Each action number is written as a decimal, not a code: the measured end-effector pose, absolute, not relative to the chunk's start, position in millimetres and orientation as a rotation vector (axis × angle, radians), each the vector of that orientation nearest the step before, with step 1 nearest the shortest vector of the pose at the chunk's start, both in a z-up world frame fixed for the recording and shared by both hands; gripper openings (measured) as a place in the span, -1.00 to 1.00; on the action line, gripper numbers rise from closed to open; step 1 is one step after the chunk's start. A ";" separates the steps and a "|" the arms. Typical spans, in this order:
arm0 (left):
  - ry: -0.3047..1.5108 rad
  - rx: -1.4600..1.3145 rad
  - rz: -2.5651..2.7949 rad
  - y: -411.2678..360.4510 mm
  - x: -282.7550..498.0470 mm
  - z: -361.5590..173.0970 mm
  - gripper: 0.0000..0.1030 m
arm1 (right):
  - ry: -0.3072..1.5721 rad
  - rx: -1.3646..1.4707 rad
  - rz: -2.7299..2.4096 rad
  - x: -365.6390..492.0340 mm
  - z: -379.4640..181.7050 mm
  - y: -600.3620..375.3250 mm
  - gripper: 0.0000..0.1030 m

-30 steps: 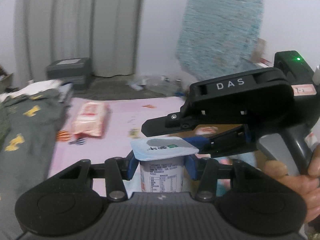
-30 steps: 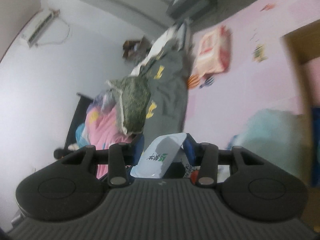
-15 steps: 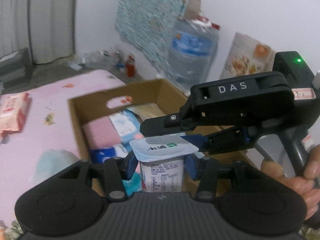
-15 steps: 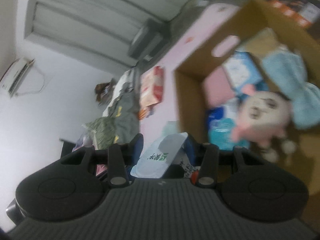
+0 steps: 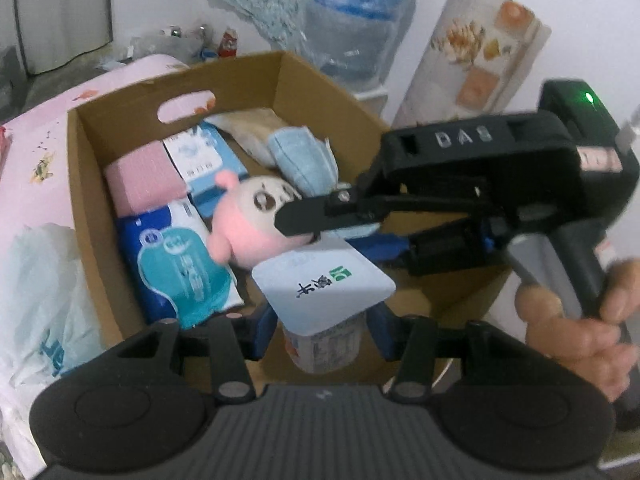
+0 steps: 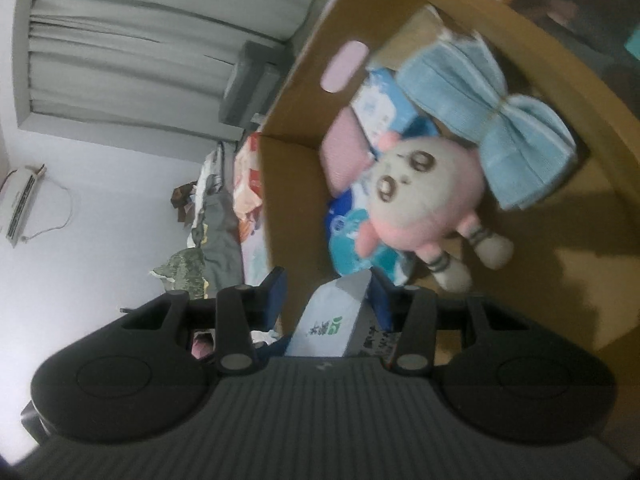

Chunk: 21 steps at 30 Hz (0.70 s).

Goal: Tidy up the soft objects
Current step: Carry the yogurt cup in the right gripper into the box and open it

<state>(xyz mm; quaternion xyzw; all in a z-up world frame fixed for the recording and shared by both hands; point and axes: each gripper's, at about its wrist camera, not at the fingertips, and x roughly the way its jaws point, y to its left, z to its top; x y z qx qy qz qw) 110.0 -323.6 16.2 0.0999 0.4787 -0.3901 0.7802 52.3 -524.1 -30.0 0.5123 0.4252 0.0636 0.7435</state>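
Yogurt cup (image 5: 326, 350), white with a foil lid bearing green and black print, sits at lower centre of the left wrist view, tilted, lid corner toward the right. Pinched at its sides by the blue pads of the left tongs (image 5: 320, 328). Gripped too at the lid edge by the right tongs (image 5: 320, 236), reaching in from the right of the frame, one black finger above the lid, the blue-padded one below. Same cup (image 6: 334, 326) seen edge-on at lower centre of the right wrist view, between the right tongs' (image 6: 326, 300) pads, pressed against the right-hand pad; gap on the left side, contact there hard to judge. Held over the open cardboard box (image 5: 86, 184), near its front edge.

Inside the box: pink and white plush toy (image 5: 248, 216) at centre, face up; blue cloth bundle (image 5: 304, 160) just behind it, touching; pink block (image 5: 144, 178) at upper left of the box; pale blue tissue box (image 5: 208, 164) beside it; blue and teal tissue pack (image 5: 180, 268) at lower left, against the wall.

Around the box: pink sheet (image 5: 36, 144) at left, white plastic bag (image 5: 36, 300) at lower left, a hand (image 5: 580, 320) on the grey handle at far right, water jug (image 5: 356, 20) at the top, against the white wall. Grey curtains (image 6: 140, 48) at upper left of the right wrist view.
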 end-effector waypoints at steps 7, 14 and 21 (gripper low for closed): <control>1.069 0.257 -0.821 -319.1 104.3 3.0 -0.04 | 0.974 1.142 0.136 58.7 -52.0 -526.2 -0.13; 1.020 0.241 -0.828 -302.5 98.6 19.7 0.01 | 1.047 1.136 0.133 57.6 -69.9 -520.9 -0.14; 0.926 0.220 -0.788 -269.6 91.7 43.7 0.07 | 1.048 1.078 0.095 59.2 -65.9 -519.5 -0.14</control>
